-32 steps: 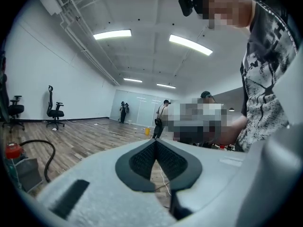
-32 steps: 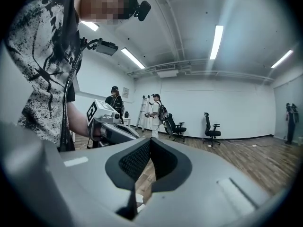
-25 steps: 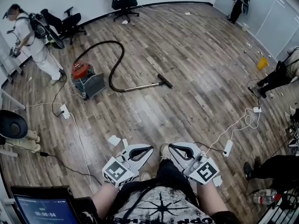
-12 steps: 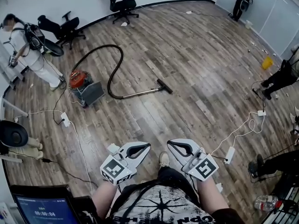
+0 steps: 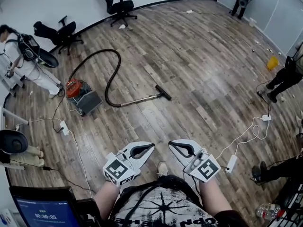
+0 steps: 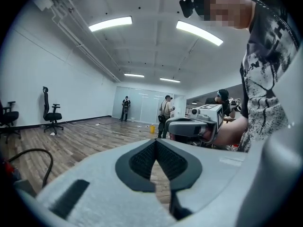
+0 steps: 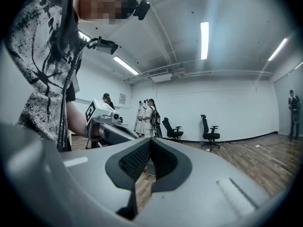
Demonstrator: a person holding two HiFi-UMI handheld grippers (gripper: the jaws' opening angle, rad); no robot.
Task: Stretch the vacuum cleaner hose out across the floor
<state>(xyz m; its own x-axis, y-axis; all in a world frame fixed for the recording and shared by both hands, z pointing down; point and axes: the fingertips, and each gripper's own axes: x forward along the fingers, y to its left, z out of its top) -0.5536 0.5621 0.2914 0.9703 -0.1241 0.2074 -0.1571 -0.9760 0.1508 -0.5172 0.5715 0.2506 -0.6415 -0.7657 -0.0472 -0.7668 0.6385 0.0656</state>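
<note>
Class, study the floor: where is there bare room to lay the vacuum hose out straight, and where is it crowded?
Bare boards run from the floor head right towards the yellow object and up to the office chair. Crowded: left, around the vacuum cleaner, its looped hose and a power strip; lower right, a second power strip with white cables.

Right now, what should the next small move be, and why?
Probably a step forward toward the nozzle. The hose lies in a curved loop between the vacuum cleaner and the nozzle, far across the floor. The left gripper and right gripper are shut and empty, well short of it.
</note>
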